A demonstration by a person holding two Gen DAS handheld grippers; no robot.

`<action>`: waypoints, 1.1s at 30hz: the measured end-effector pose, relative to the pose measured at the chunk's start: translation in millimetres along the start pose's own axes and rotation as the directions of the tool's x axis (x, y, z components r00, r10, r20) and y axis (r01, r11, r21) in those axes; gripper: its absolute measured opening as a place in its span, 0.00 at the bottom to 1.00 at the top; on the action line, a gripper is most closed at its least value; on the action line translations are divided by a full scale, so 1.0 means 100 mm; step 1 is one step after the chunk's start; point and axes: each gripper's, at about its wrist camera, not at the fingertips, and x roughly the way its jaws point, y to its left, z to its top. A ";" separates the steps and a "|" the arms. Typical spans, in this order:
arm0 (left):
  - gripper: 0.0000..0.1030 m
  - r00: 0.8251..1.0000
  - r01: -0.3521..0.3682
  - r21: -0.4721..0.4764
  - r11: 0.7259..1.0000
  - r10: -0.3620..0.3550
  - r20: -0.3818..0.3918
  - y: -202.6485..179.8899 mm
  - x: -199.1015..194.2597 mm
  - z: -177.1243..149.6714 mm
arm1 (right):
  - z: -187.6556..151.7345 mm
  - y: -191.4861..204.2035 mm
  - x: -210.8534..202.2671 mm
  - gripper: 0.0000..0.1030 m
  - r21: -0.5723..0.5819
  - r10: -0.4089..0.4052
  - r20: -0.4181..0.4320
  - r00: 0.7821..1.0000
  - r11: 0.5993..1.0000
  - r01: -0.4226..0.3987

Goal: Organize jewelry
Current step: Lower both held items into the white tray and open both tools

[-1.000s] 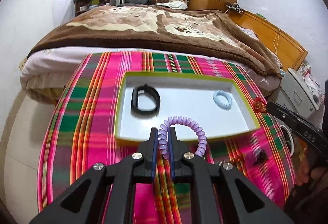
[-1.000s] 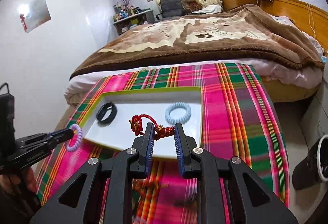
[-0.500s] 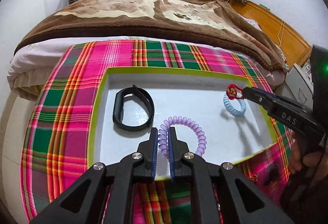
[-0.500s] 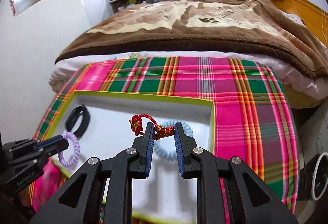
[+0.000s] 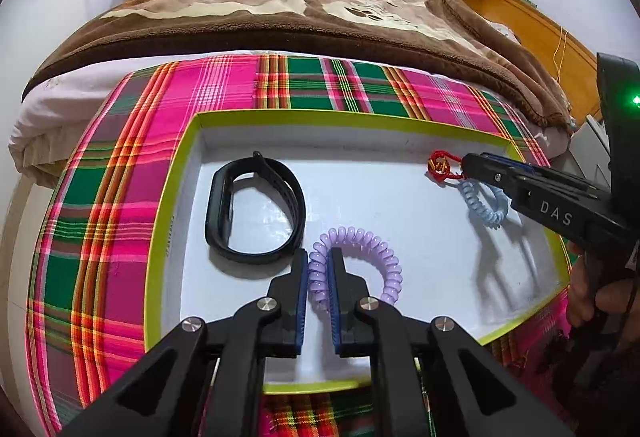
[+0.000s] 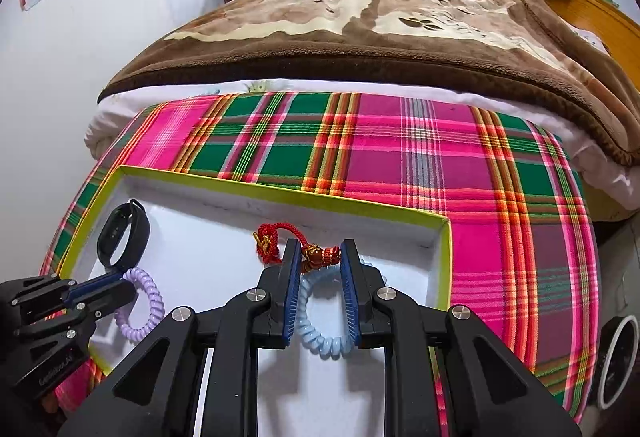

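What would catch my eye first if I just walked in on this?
Probably the loud pink-and-green plaid cloth with a lime-rimmed white tray on it. Over the tray, the left gripper pinches a purple coil bracelet while the right gripper holds a red knotted cord, above a pale blue coil.

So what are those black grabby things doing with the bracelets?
A person is sorting jewelry into a shallow white tray with a lime-green rim on a plaid cloth. The left tongs pinch a purple spiral coil bracelet over the tray. The right tongs grip a red braided cord bracelet with gold beads above a pale blue spiral coil bracelet lying in the tray. A black rubber wristband also lies inside.
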 end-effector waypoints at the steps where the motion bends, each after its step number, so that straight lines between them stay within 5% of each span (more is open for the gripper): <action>1: 0.10 1.000 0.004 -0.004 1.000 -0.004 0.000 0.01 0.00 0.00 | 0.01 0.00 0.01 0.20 -0.001 -0.002 0.000 1.000 1.000 0.002; 11: 0.12 1.000 0.015 -0.027 1.000 -0.016 -0.007 0.03 0.01 0.02 | 0.01 0.01 0.03 0.21 -0.009 -0.018 0.003 1.000 1.000 0.018; 16: 0.31 1.000 0.008 -0.021 1.000 -0.008 -0.011 0.02 -0.02 0.01 | -0.01 0.01 -0.01 0.26 -0.002 -0.018 0.011 1.000 1.000 0.018; 33: 0.46 0.994 -0.051 -0.042 0.998 0.055 0.094 0.01 -0.60 -0.20 | -0.19 0.11 -0.62 0.30 0.016 0.015 0.109 0.994 1.000 -0.017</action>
